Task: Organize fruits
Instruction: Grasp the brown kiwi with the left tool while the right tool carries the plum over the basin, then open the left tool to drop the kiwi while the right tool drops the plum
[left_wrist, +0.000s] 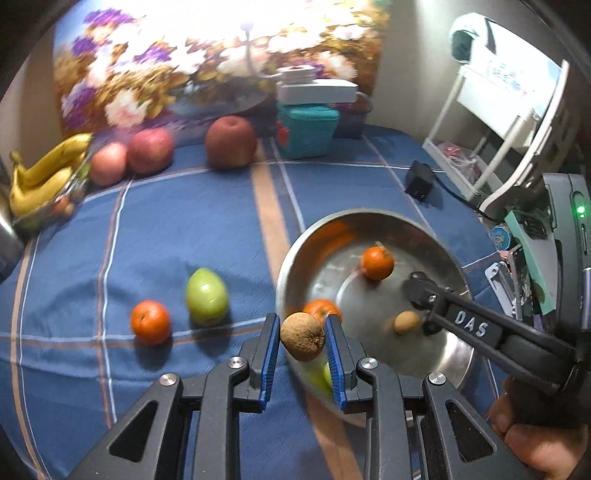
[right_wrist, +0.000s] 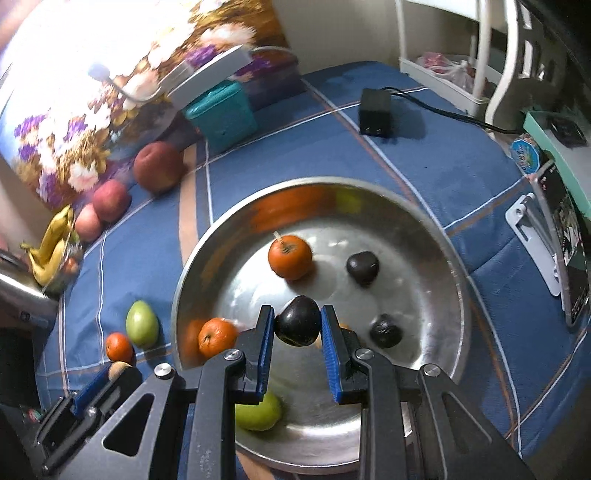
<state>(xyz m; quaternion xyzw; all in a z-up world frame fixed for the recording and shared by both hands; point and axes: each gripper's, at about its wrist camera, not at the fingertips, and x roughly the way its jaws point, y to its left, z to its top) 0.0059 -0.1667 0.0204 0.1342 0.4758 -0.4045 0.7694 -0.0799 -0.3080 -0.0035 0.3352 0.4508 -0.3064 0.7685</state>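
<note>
left claw (left_wrist: 302, 341) clenched on fuzzy brown kiwi (left_wrist: 302, 336) at rim of round steel bowl (left_wrist: 295, 254) (bowl lies right-forward) | right claw (right_wrist: 297, 326) grasping dark purple plum (right_wrist: 297, 326) over bowl floor | both near release

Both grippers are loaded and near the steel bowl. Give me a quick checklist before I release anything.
1. Left gripper holds the brown kiwi between its blue fingers: ok.
2. Right gripper holds the dark plum: ok.
3. Plum is over the steel bowl: ok.
4. Kiwi is past the bowl's near rim: cannot tell; it shows right at the rim in the left wrist view.
5. Free floor to drop onto: ok; bare metal lies between the orange and the two loose plums.
6. The two grippers are clear of each other: ok; they stand apart.
</note>
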